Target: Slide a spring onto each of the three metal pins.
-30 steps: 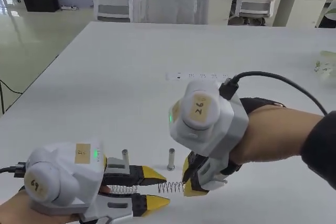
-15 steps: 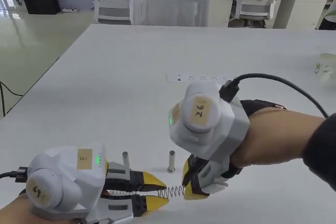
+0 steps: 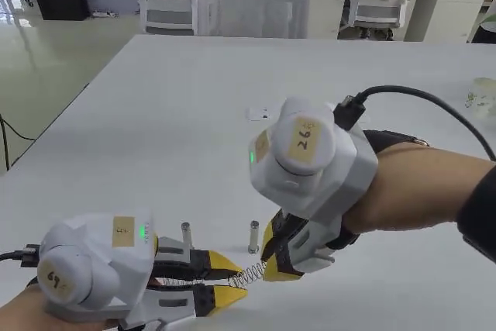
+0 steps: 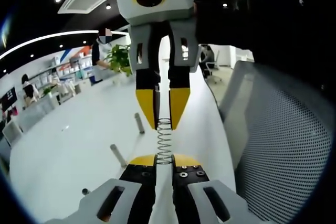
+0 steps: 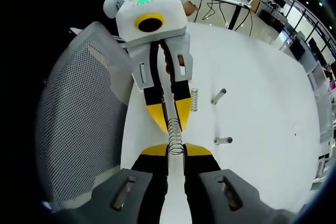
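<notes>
A thin wire spring hangs just above the white table, stretched between my two grippers. My left gripper, at the bottom left, is shut on its near end. My right gripper comes in from the right and is shut on the other end. Two short metal pins stand upright just beyond the spring. In the left gripper view a third pin shows to the left. A second spring lies on the table beside the left gripper.
A white power strip lies at mid table. Grey mesh chairs stand along the far edge, and one is close by the near edge. A clear container sits at the right edge.
The right gripper has moved slightly left toward the left gripper and rolled. The spring between them is shorter and now slants up to the right.
</notes>
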The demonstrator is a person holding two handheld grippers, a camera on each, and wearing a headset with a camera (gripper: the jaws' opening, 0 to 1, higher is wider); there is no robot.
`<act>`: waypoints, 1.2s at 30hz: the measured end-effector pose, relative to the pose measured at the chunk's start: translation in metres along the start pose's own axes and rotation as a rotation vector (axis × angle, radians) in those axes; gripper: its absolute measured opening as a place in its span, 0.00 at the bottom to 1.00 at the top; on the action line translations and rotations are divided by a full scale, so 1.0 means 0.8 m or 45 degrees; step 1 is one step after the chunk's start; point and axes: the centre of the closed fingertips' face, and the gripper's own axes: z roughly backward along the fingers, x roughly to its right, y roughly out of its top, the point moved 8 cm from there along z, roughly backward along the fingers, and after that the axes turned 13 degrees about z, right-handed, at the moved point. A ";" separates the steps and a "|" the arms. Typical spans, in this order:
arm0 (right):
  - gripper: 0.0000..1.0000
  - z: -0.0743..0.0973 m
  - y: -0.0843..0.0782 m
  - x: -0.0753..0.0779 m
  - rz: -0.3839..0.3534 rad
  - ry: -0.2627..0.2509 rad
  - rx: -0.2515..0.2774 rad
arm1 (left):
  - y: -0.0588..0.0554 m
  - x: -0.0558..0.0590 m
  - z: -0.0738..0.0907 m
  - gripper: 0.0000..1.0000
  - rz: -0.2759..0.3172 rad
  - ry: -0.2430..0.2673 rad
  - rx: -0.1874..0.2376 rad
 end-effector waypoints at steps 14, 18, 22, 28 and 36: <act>0.08 0.004 0.010 0.002 0.029 -0.034 0.035 | 0.000 -0.001 0.002 0.02 -0.009 0.014 0.007; 0.11 0.006 0.008 0.005 0.023 -0.050 0.067 | -0.001 -0.002 0.003 0.02 -0.008 0.022 0.006; 0.12 0.006 0.005 0.007 0.004 -0.057 0.081 | -0.002 -0.002 0.004 0.02 -0.002 0.027 0.012; 0.14 0.005 0.003 0.007 -0.023 -0.064 0.140 | 0.000 -0.004 0.005 0.02 0.009 0.032 0.033; 0.13 0.004 0.001 0.008 -0.081 -0.068 0.227 | 0.009 -0.003 0.009 0.02 0.059 0.013 0.117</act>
